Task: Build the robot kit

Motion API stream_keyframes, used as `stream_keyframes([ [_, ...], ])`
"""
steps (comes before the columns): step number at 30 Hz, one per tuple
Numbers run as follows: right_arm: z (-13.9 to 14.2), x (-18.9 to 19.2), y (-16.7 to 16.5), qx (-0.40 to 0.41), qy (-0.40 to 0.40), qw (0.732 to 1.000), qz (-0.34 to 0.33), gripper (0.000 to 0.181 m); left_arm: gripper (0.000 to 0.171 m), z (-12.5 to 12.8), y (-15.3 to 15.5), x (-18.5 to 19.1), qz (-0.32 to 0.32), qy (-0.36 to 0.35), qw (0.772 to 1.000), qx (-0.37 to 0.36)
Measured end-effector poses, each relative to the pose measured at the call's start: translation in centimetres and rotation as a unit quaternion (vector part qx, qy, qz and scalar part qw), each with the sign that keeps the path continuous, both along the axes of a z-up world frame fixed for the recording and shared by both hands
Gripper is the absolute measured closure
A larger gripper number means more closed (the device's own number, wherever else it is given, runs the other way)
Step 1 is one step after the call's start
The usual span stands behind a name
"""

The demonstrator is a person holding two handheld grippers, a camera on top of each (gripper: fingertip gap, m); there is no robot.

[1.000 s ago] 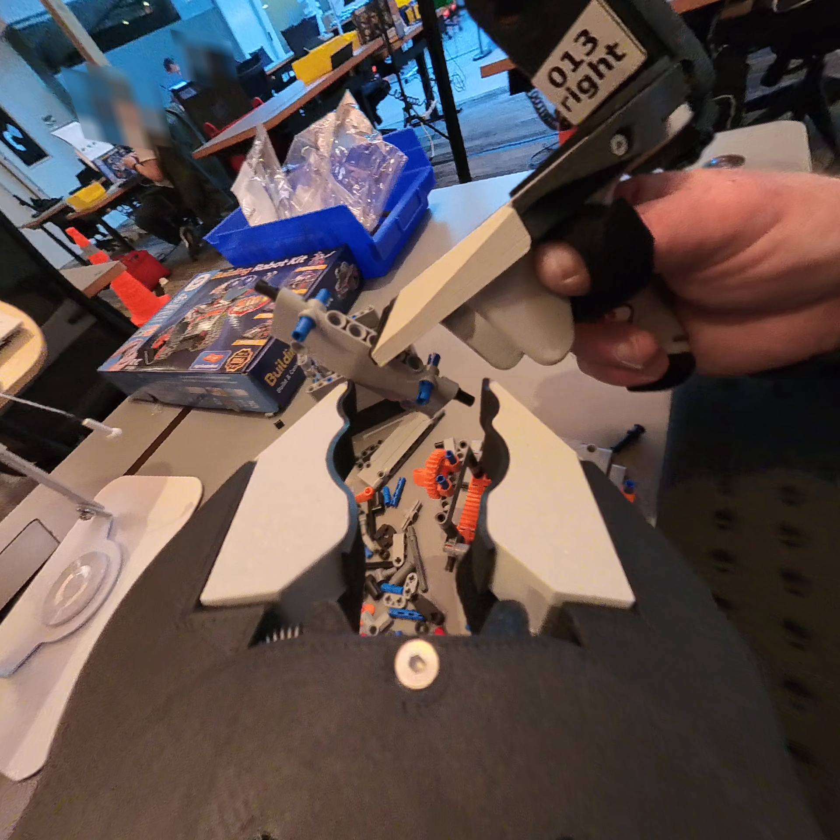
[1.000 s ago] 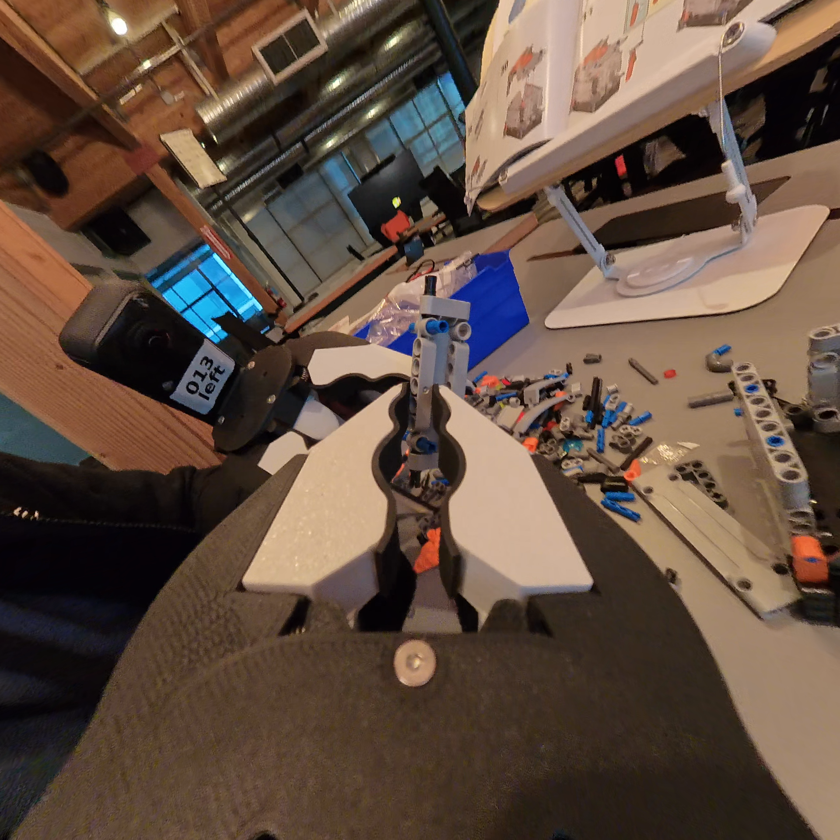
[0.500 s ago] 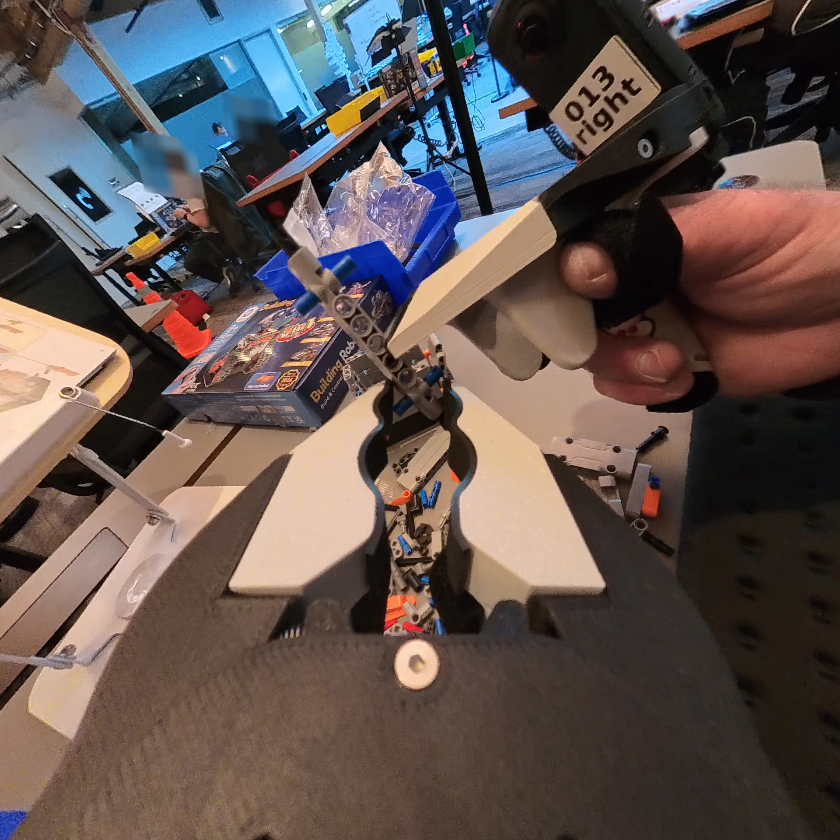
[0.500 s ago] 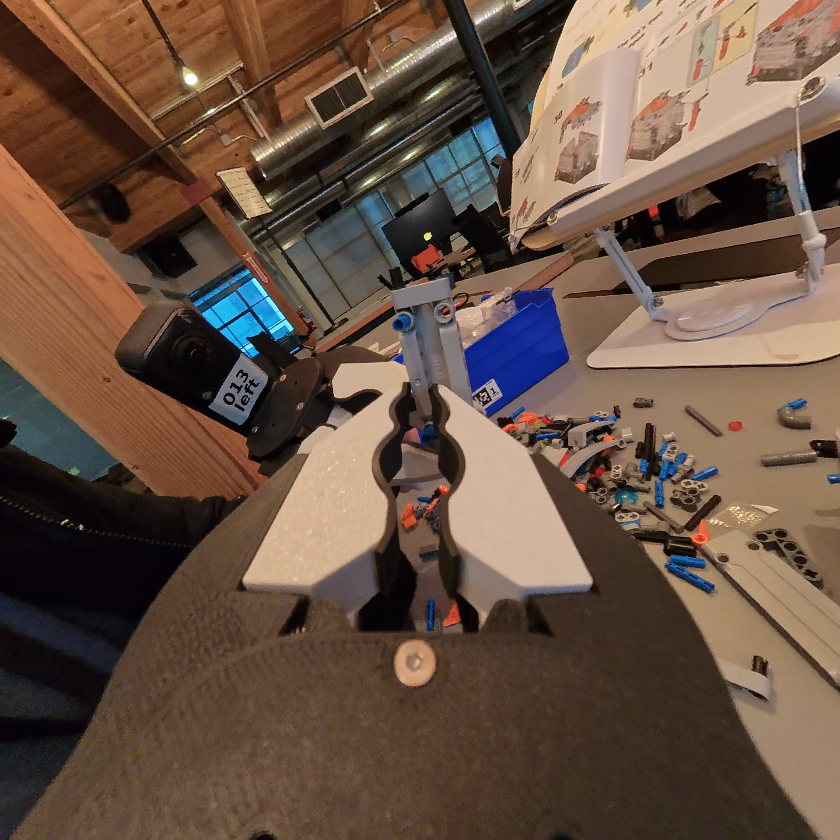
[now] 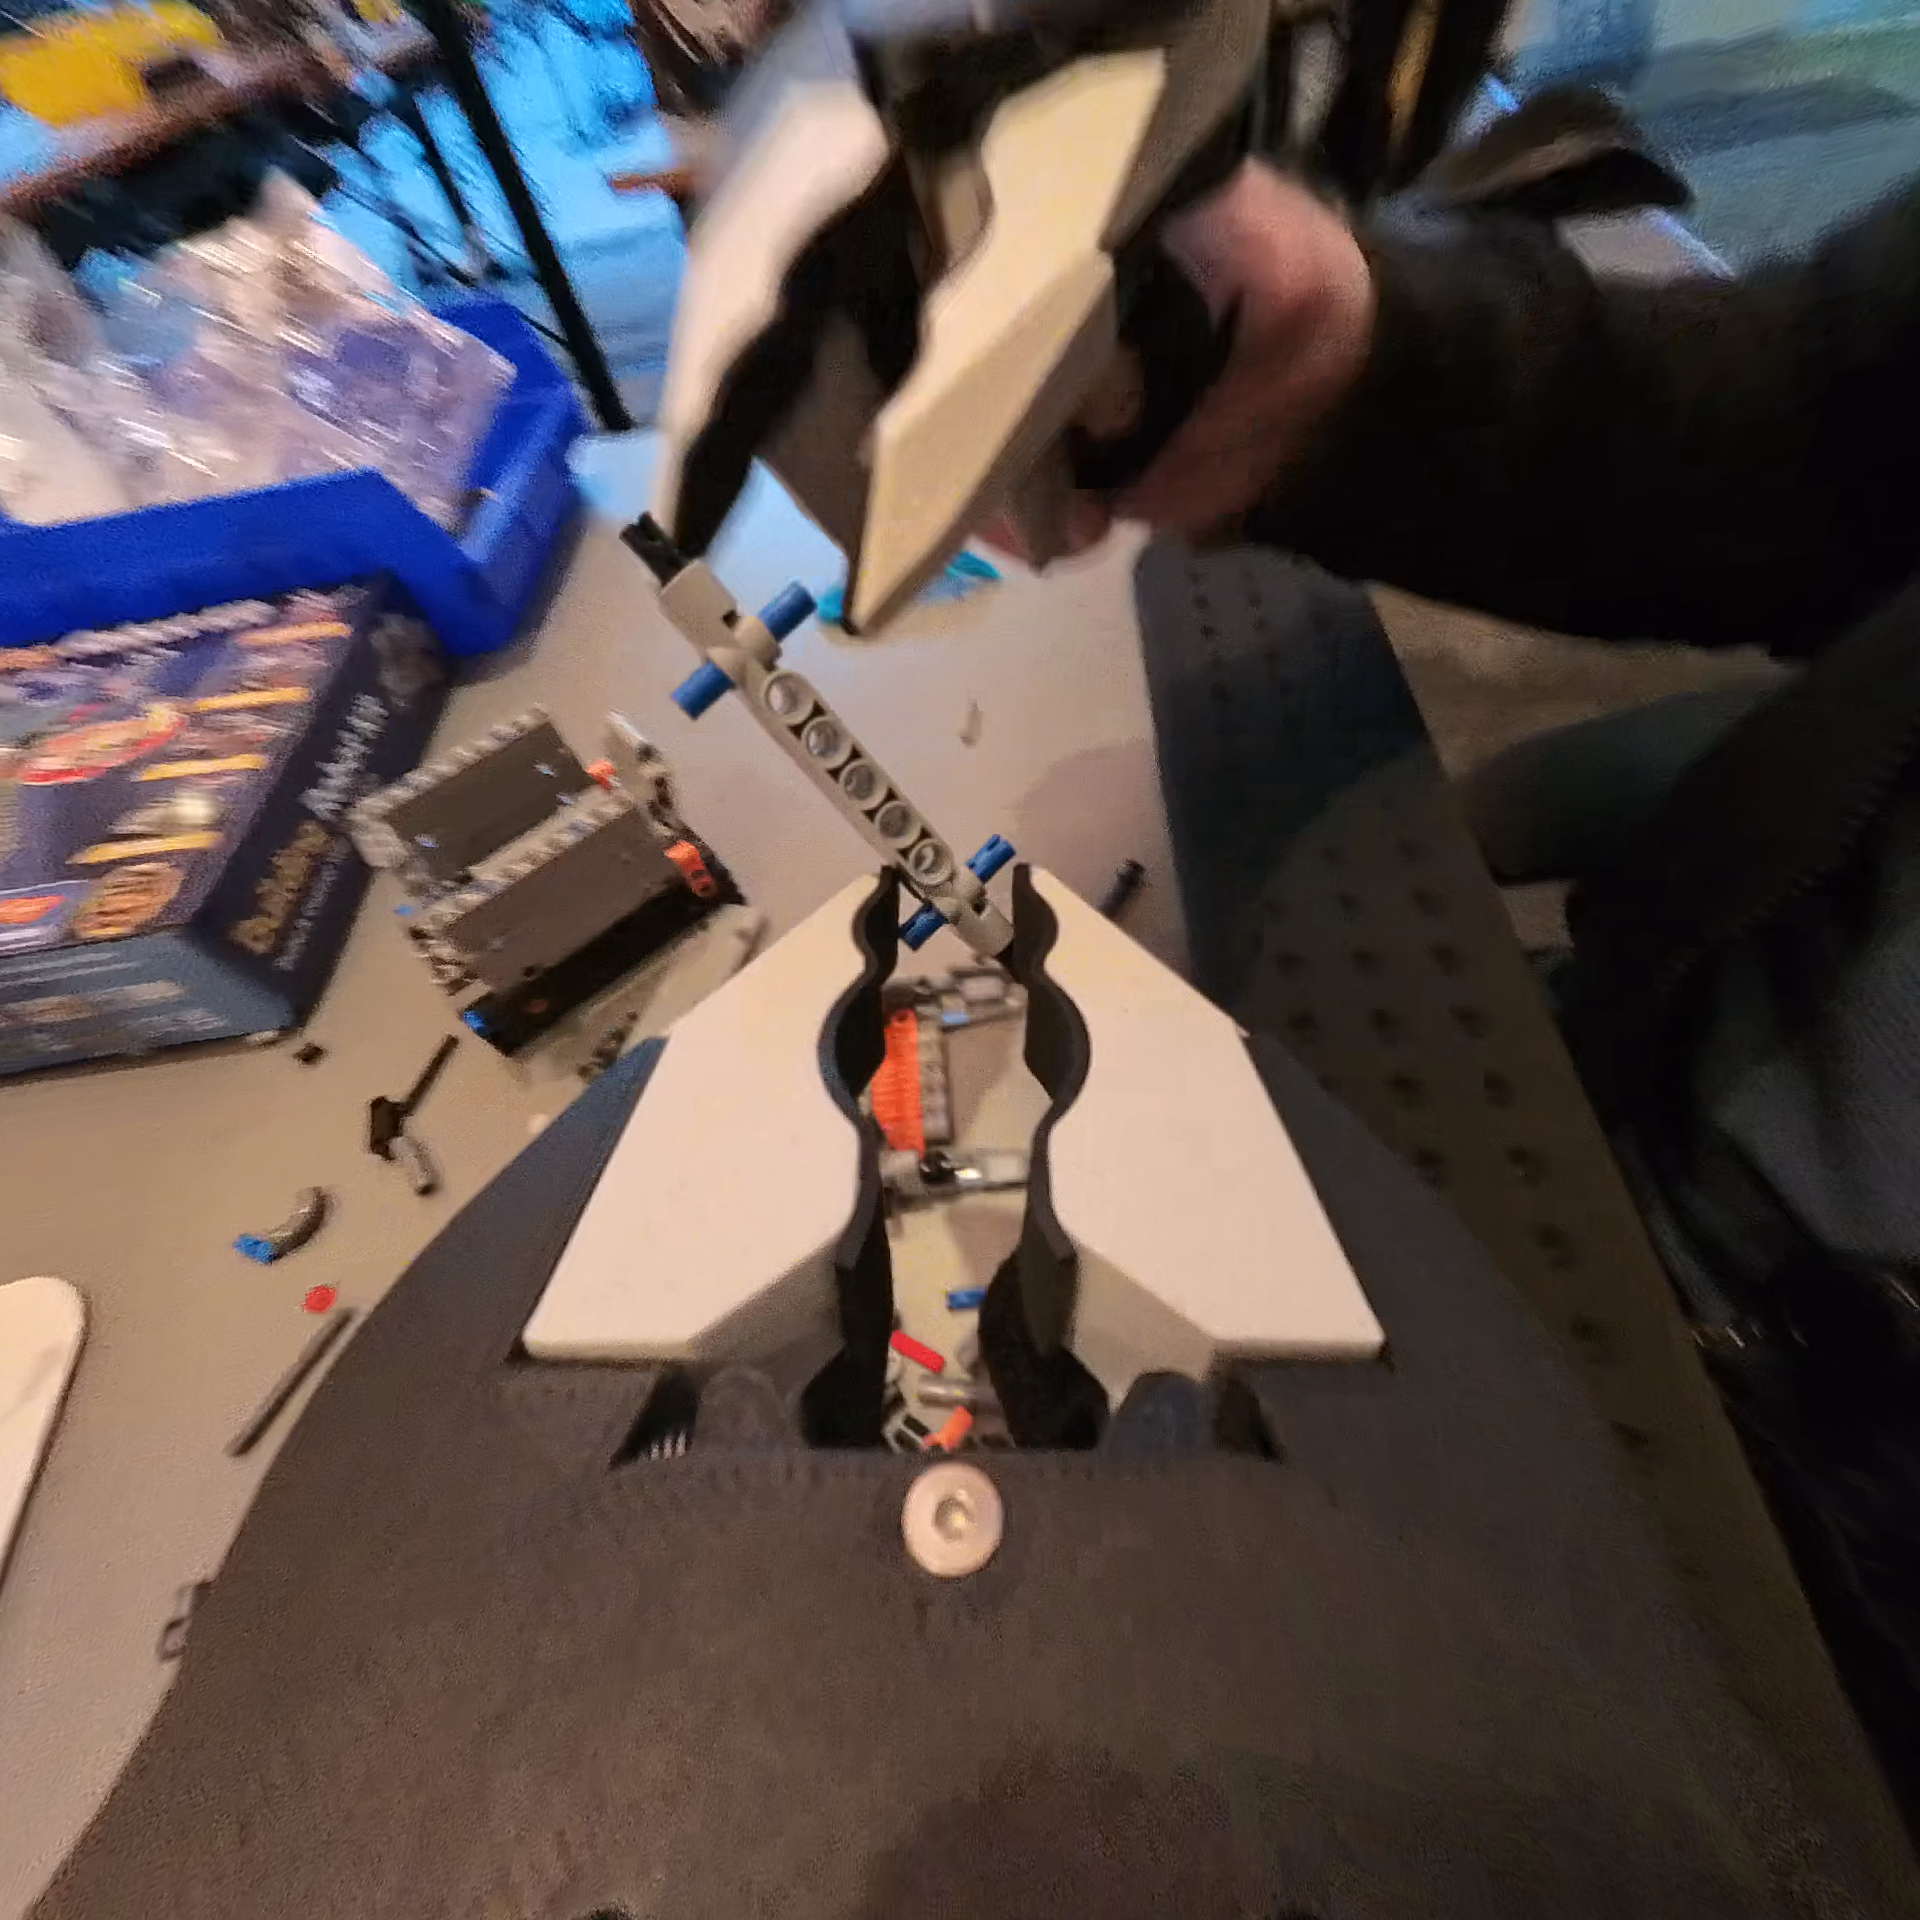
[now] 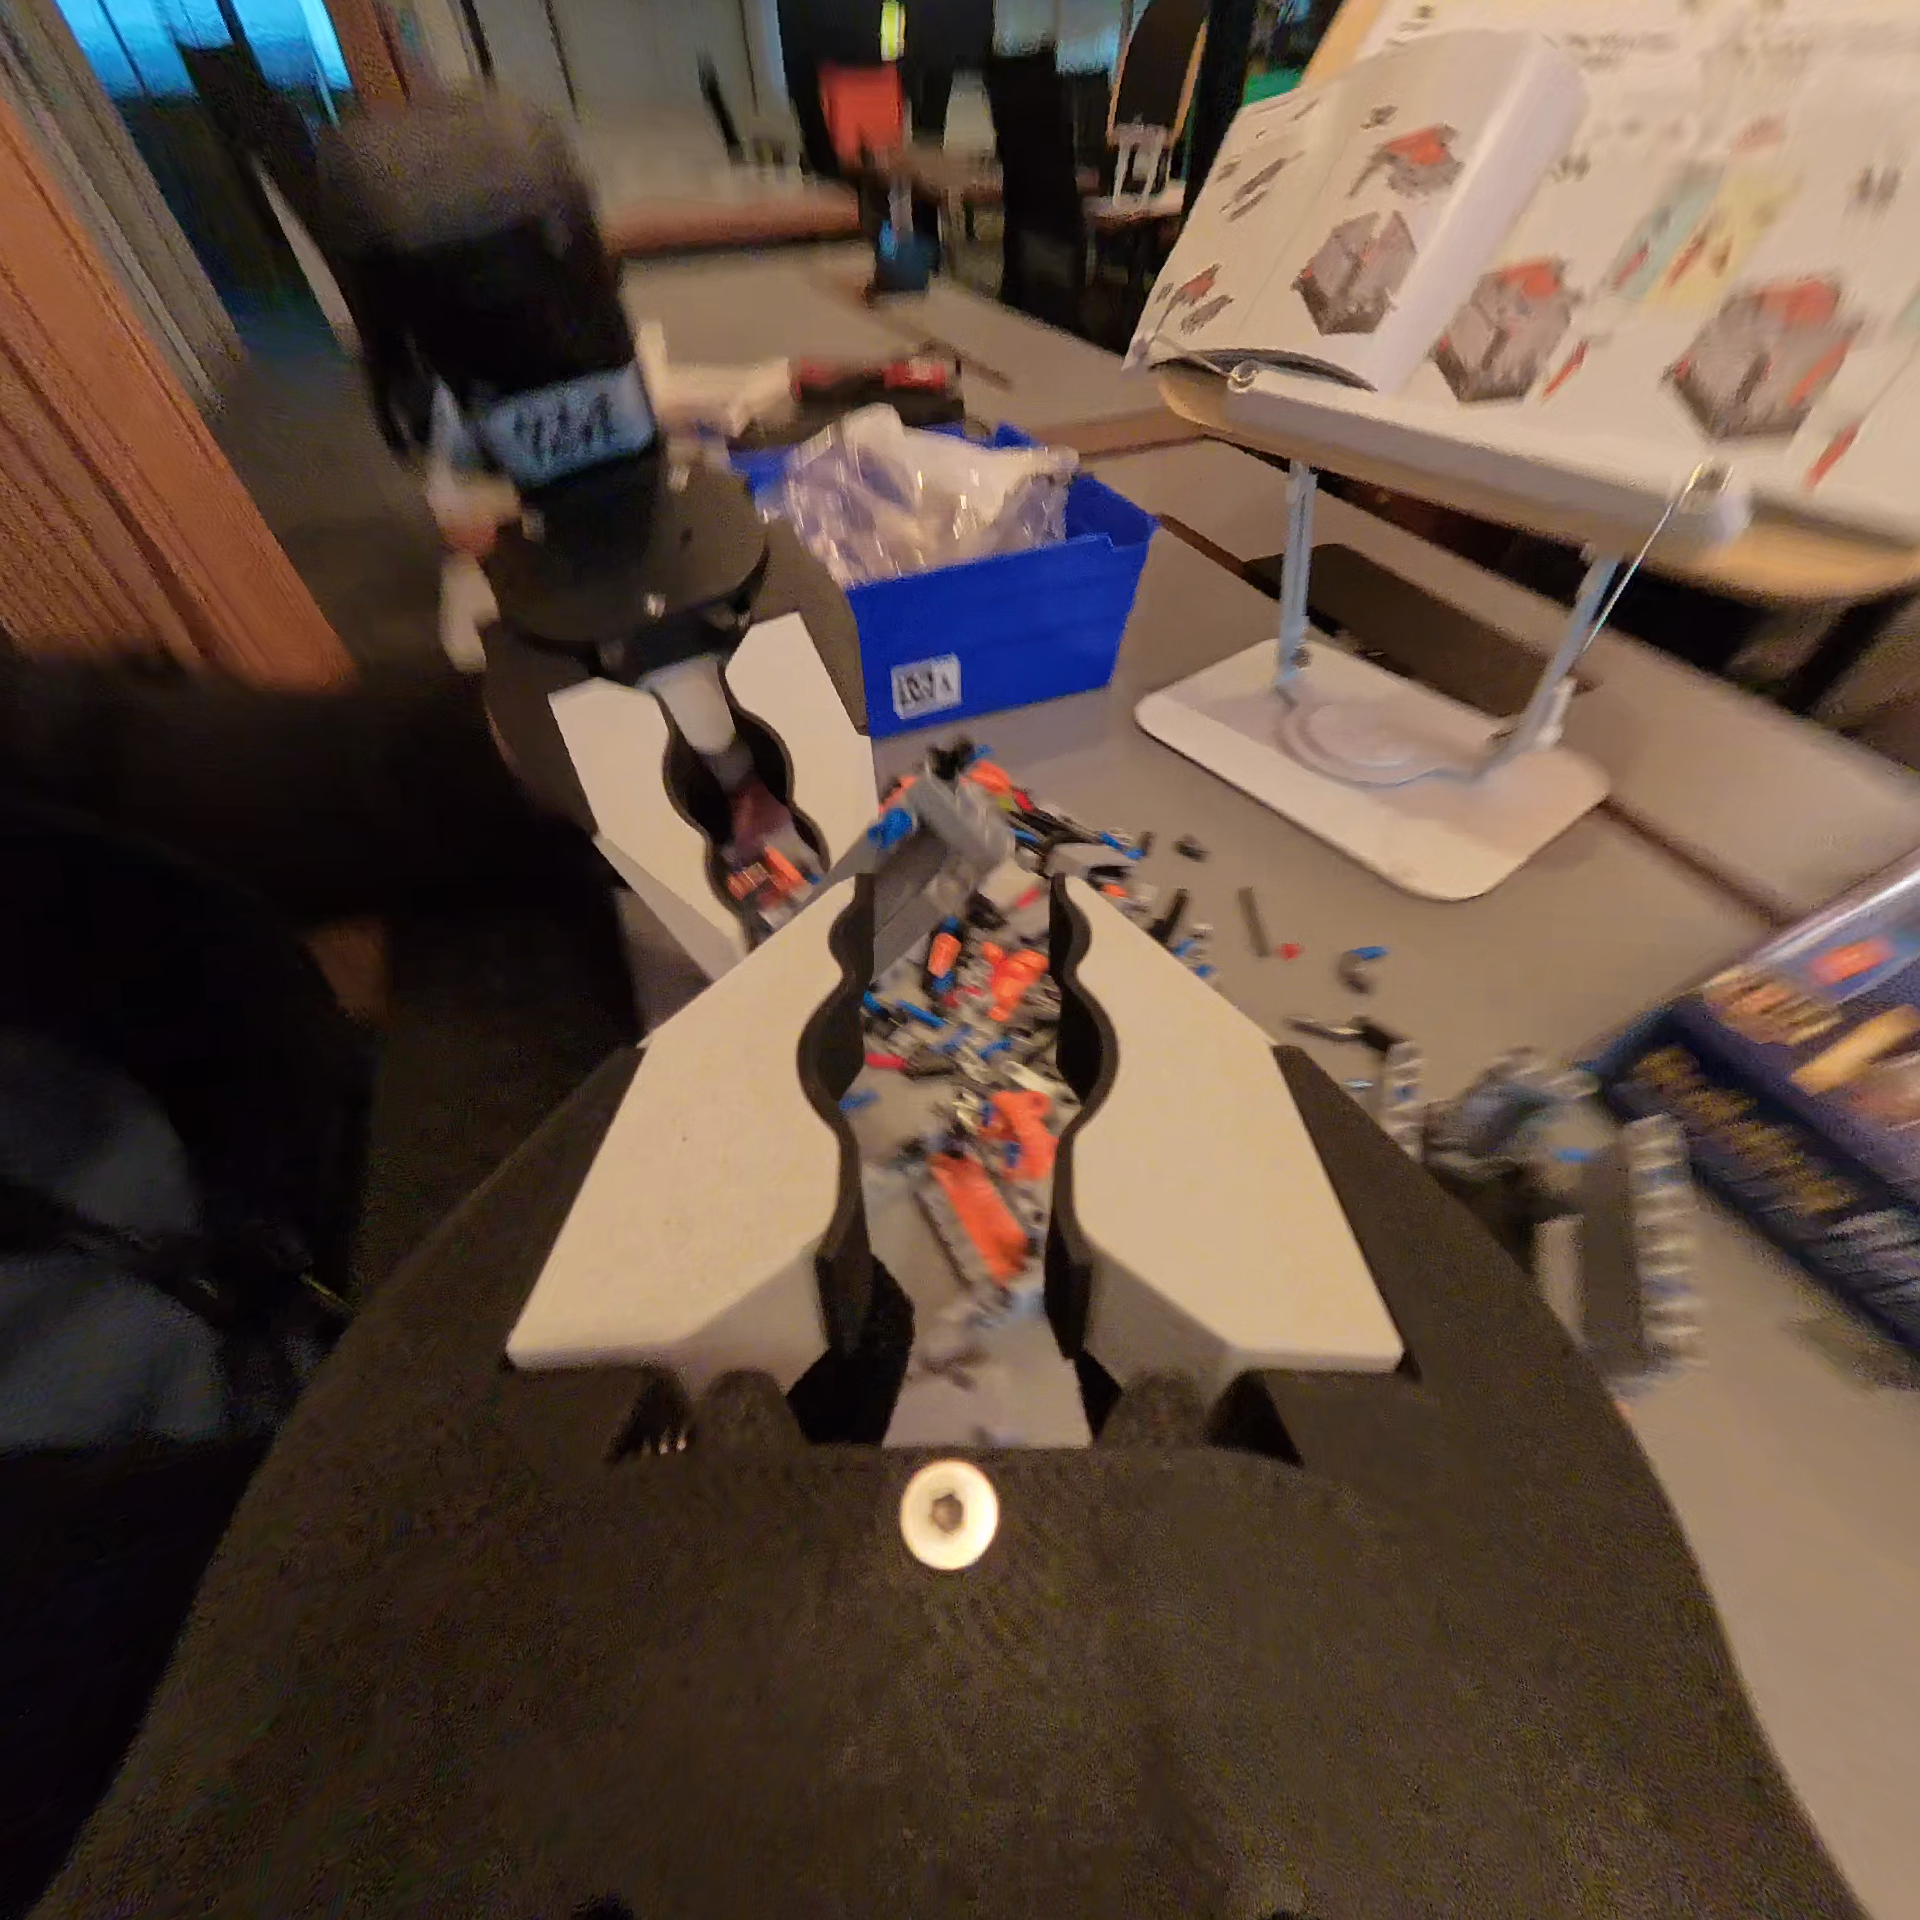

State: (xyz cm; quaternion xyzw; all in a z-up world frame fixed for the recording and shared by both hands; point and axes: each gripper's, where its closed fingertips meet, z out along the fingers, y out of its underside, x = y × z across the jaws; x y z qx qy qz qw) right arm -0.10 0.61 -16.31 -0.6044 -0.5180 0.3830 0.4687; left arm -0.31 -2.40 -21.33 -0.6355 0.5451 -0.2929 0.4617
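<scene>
Left gripper (image 5: pixel 948 902) pinches the lower end of a long grey perforated plastic beam with blue pegs and a black pin on top (image 5: pixel 837 764); the fingers are nearly closed, clamped on that end. The beam leans up and to the left, held in the air above the grey table (image 5: pixel 1039 707).

Right gripper (image 5: pixel 769 551) hangs above the beam's top end, fingers spread apart and holding nothing; one fingertip (image 5: pixel 698 509) is right at the black pin, contact unclear because of blur. A hand (image 5: pixel 1247 343) in a dark sleeve holds this tool.

In the right wrist view the right gripper (image 6: pixel 954 894) shows a wide gap, with the beam (image 6: pixel 920 847) seen just past its left finger, and the left gripper (image 6: pixel 774 831) beyond it.

On the table: a pile of small grey, orange, blue and black plastic parts (image 6: pixel 977 1039), a partly built grey and black block assembly (image 5: pixel 551 842), a dark blue printed cardboard box (image 5: pixel 156 810), a blue plastic bin with clear bags (image 6: pixel 997 613), and an open instruction booklet on a white stand (image 6: pixel 1382 769). Both views are motion-blurred.
</scene>
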Motion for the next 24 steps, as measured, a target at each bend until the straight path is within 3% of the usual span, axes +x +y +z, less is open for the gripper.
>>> stream_keyframes([
  [3,0.4,-0.2,-1.3,0.143,-0.095,0.984,0.040,0.147,0.152,-1.6,-1.1,0.3,-0.040,0.062,0.997,-0.014],
  [6,-0.6,-0.9,-2.6,0.185,-0.164,0.963,0.104,0.143,0.152,-1.6,-1.8,0.5,-0.074,0.080,0.994,-0.031],
  [11,-3.6,-1.3,-3.4,0.185,-0.247,0.933,0.184,0.146,0.152,-1.9,-2.6,0.2,-0.119,0.118,0.985,-0.050],
  [15,-5.2,-0.9,-3.2,0.168,-0.292,0.918,0.210,0.146,0.152,-2.6,-2.6,-0.2,-0.138,0.143,0.978,-0.061],
  [24,-6.3,-0.2,-3.3,0.150,-0.300,0.911,0.242,0.157,0.152,-3.1,-2.9,-0.8,-0.186,0.187,0.962,-0.074],
])
